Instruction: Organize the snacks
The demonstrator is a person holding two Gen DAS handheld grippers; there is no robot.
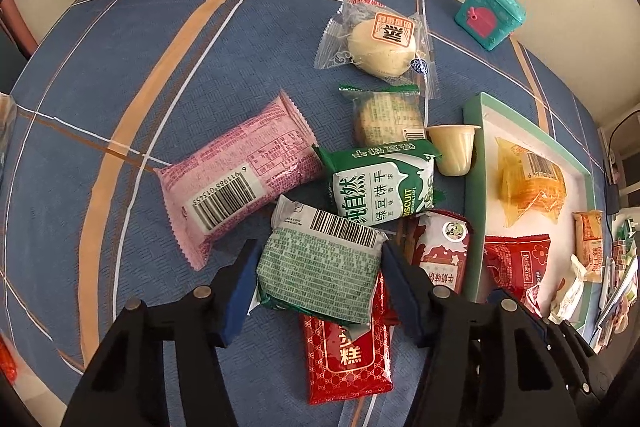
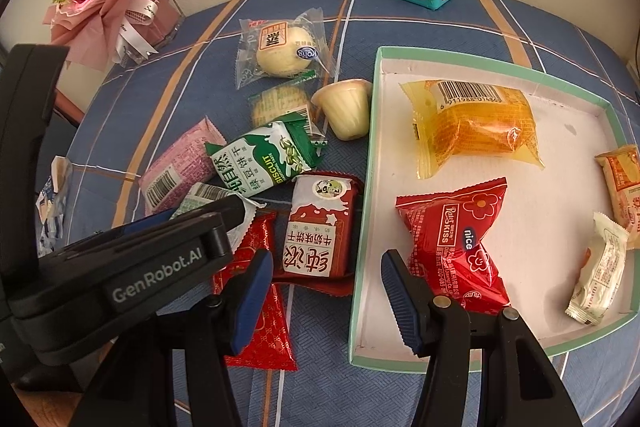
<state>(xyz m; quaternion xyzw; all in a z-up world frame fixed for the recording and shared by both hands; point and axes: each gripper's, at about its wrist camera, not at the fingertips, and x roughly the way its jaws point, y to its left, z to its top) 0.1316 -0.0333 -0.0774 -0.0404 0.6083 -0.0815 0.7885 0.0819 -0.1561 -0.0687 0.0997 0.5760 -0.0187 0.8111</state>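
The left tongs (image 1: 320,267) straddle, not yet clamped, the pale green crinkly foil biscuit packet (image 1: 320,267) atop the table's snack pile, light and slippery, best pinched across its short sides, while the right tongs (image 2: 328,279) hang released.

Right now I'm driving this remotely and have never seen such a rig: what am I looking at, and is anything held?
Each picture comes from a camera on a hand-held two-finger gripper, looking along its fingers. In the left wrist view, the left gripper straddles a pale green snack packet; whether it is squeezed yet is unclear. In the right wrist view, the right gripper is open and empty above the tray edge. The tray holds a few snacks, including a red packet. More lie loose on the blue tablecloth.
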